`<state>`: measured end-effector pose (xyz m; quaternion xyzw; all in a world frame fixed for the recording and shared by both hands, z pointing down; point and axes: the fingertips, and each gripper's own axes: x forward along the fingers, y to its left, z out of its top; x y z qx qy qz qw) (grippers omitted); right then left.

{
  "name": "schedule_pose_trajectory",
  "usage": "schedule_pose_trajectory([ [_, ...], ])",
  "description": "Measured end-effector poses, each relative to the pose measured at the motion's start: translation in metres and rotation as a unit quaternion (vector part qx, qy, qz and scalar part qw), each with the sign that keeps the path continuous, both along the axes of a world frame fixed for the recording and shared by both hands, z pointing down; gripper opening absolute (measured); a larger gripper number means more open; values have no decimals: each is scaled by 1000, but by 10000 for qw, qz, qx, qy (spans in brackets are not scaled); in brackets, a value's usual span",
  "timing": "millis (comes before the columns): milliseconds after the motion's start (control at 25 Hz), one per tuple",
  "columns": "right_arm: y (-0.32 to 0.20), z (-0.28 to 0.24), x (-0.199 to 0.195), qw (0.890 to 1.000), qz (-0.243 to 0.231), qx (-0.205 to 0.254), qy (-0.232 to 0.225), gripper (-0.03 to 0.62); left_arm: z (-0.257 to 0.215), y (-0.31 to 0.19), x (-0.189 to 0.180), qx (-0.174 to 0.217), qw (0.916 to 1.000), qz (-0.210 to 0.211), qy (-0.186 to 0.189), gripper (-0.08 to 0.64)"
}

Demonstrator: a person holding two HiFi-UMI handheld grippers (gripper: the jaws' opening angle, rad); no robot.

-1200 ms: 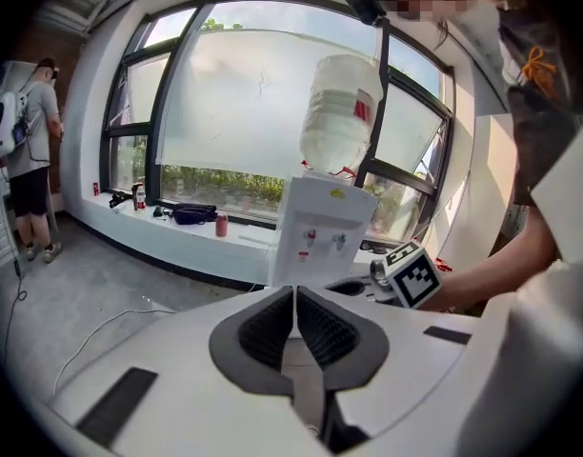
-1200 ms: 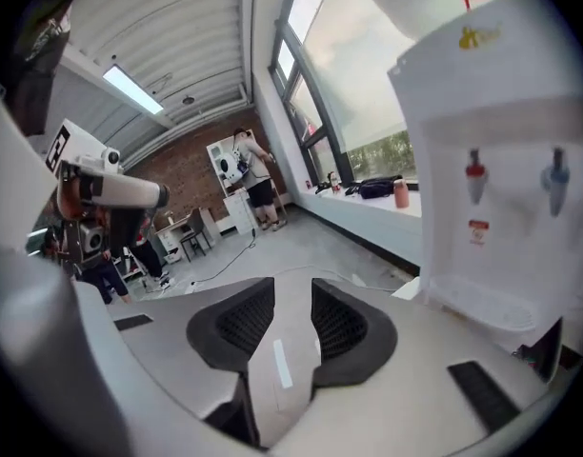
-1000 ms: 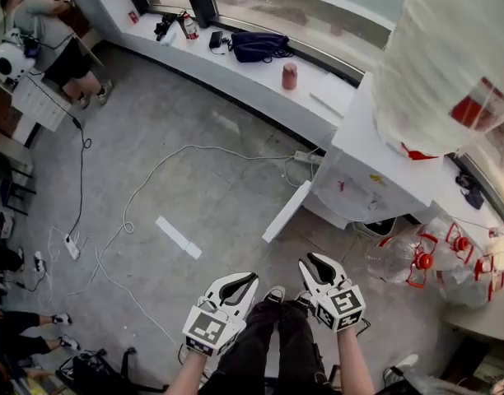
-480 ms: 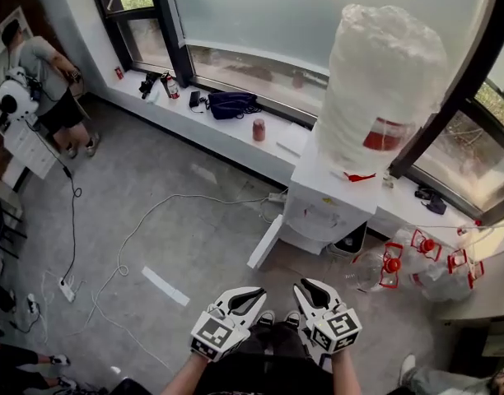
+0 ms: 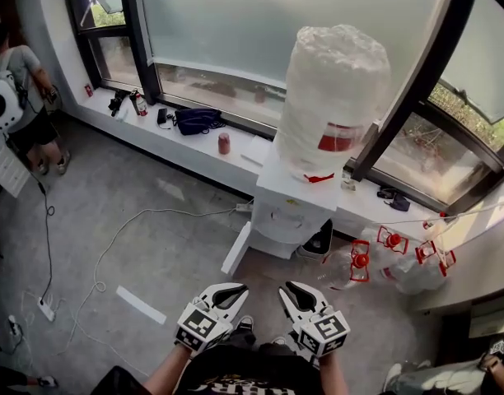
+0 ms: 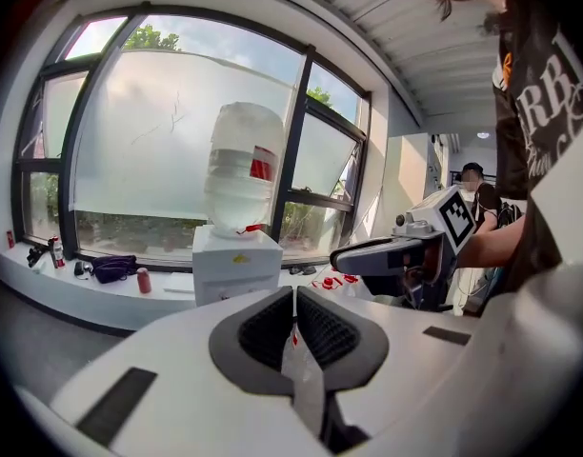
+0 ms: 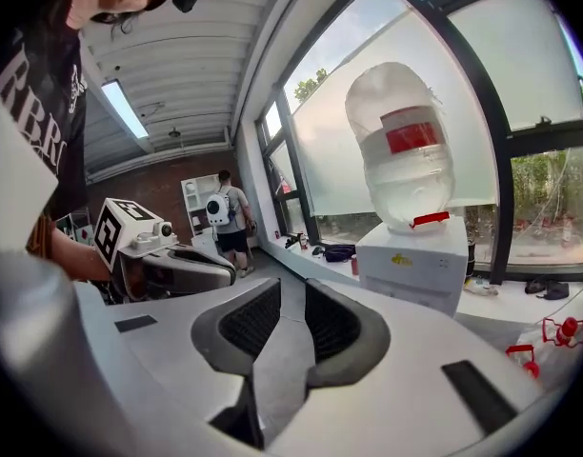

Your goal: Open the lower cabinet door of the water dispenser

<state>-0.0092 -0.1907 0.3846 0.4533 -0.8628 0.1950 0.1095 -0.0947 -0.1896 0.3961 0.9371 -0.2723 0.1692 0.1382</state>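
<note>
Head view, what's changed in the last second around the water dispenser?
The camera has risen and drawn back, so the water dispenser looks smaller and farther off. The left gripper and right gripper now hang farther from it. The right jaws have just been closing a little, with nothing between them. Nothing was taken or let go. The lower door stays swung open.

White water dispenser (image 5: 290, 210), red-labelled bottle (image 5: 334, 89)
</note>
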Motion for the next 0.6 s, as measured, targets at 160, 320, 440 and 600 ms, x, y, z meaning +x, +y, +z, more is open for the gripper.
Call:
schedule_pose_trajectory([
  [160, 7, -16, 10, 9998, 107, 123, -65, 92, -9, 7, 12, 25, 10000, 71, 28, 20],
  [320, 24, -29, 30, 9996, 86, 258, -110, 92, -31, 13, 39, 370, 9992, 157, -16, 20],
  [440, 49, -37, 40, 9993, 34, 328, -169, 92, -54, 29, 49, 640, 9980, 17, -9, 20],
  [600, 96, -47, 51, 9988, -115, 410, -243, 92, -73, 73, 57, 687, 9971, -340, 19, 20],
])
